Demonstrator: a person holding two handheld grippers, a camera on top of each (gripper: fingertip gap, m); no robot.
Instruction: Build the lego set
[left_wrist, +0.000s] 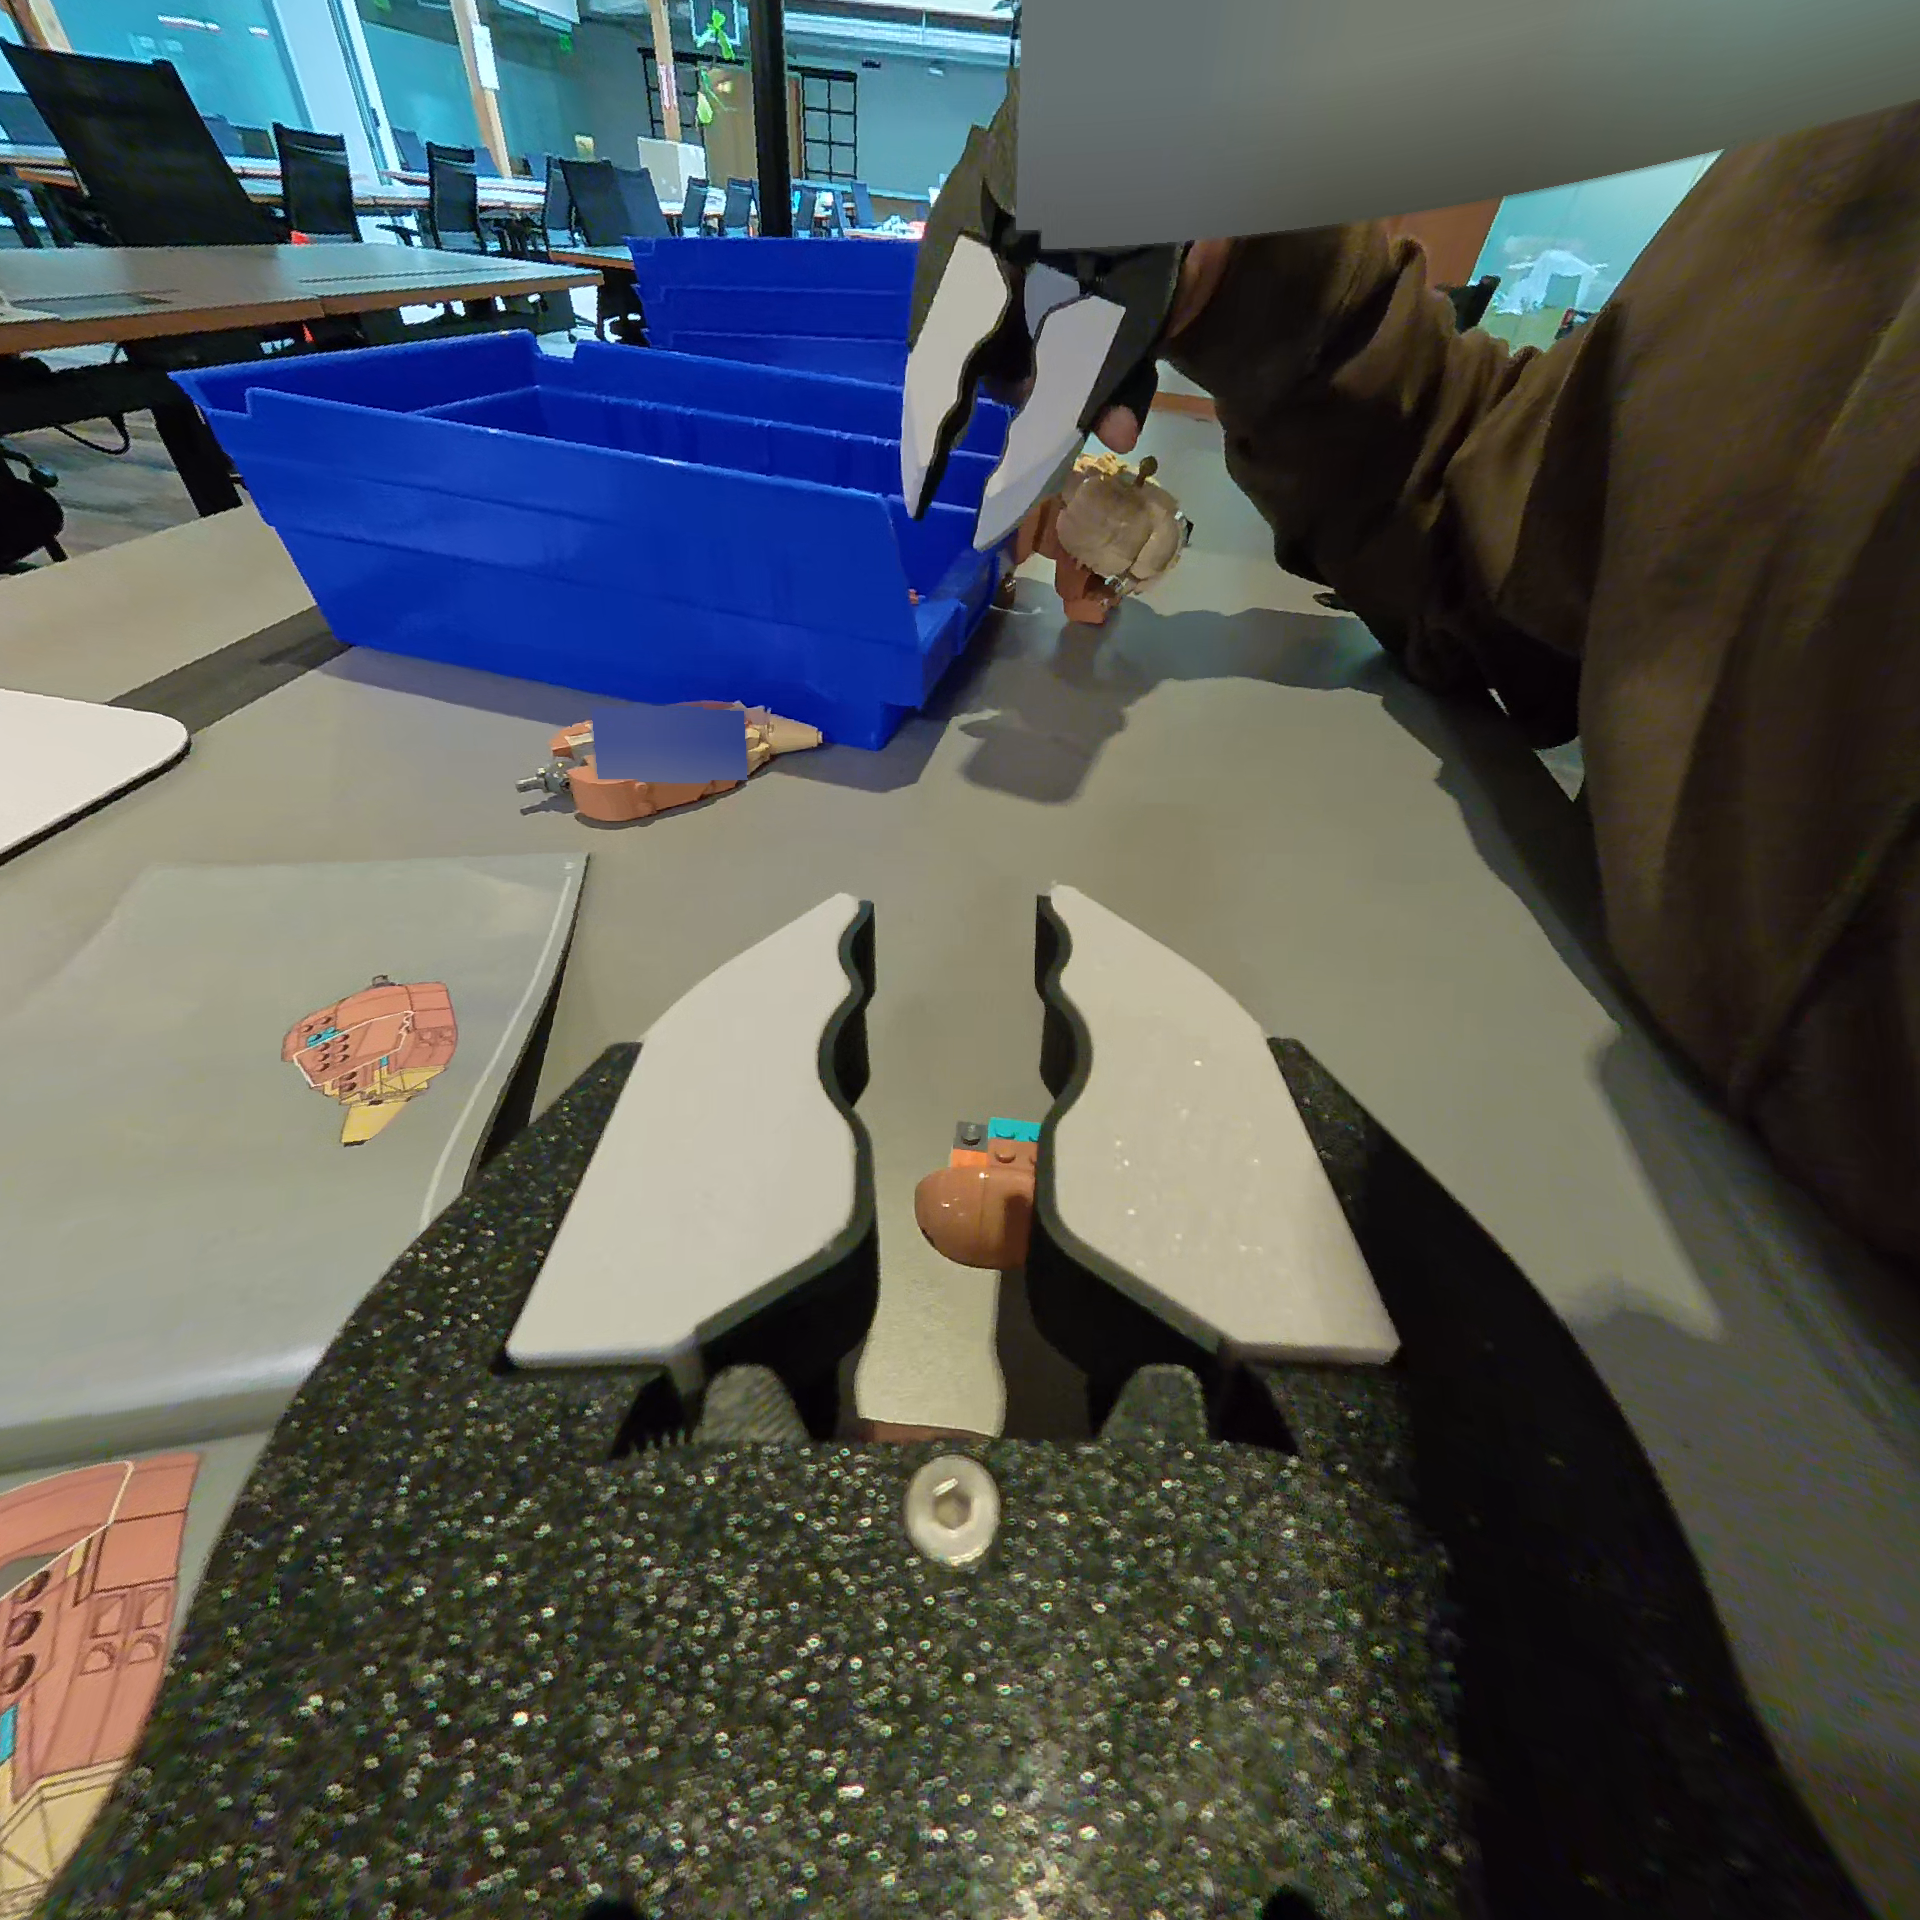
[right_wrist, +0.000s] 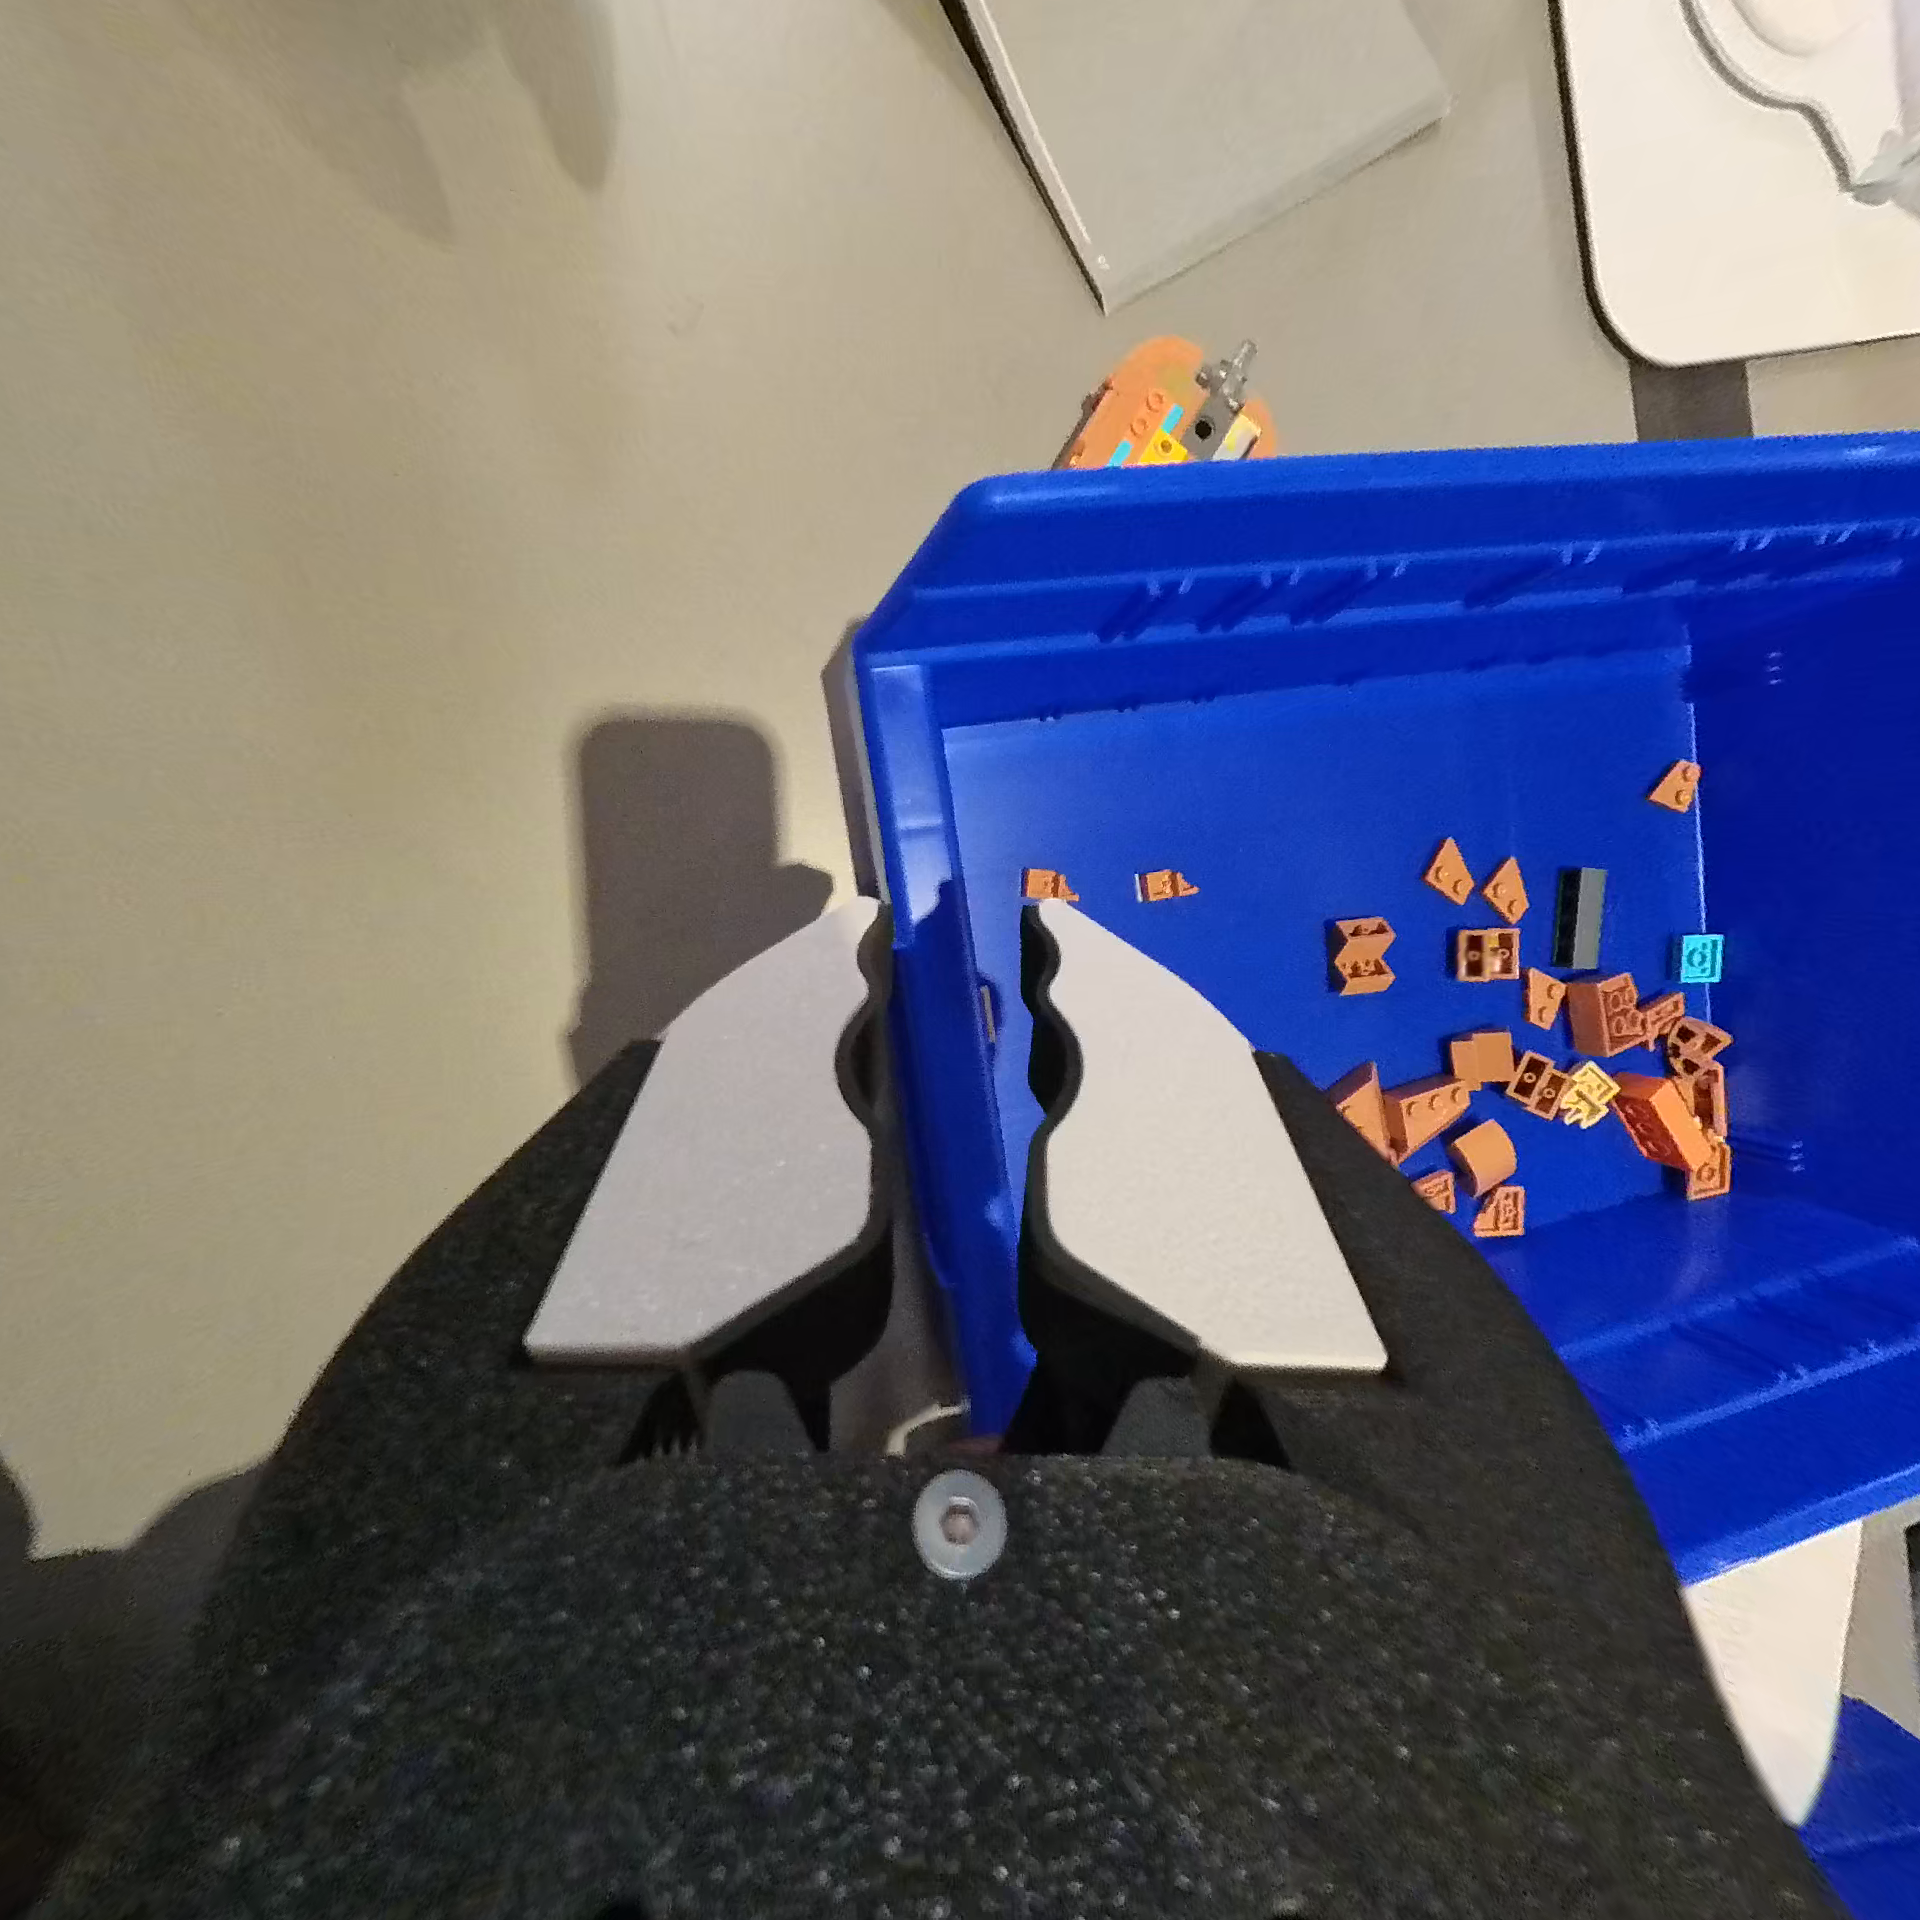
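My left gripper (left_wrist: 954, 904) is open and low over the grey table (left_wrist: 1195, 831). A small brown Lego sub-assembly (left_wrist: 977, 1195) with teal and grey bits lies between its fingers, against the right one. My right gripper (right_wrist: 956, 904) straddles the end wall of a blue bin (right_wrist: 935, 1039), one finger outside and one inside, shut on the wall. In the left wrist view it (left_wrist: 948, 528) points down at the bin's (left_wrist: 582, 561) near end. Several loose orange-brown bricks (right_wrist: 1558, 1049) lie on the bin floor.
A partly built brown model (left_wrist: 623, 795) lies beside the bin, also in the right wrist view (right_wrist: 1164, 416). A tan round model (left_wrist: 1122, 530) stands behind. The instruction booklet (left_wrist: 312, 1039) and a white pad (left_wrist: 62, 748) lie left. A sleeve (left_wrist: 1558, 468) fills the right. Some 25 centimetres of space lies between my two pairs of fingers.
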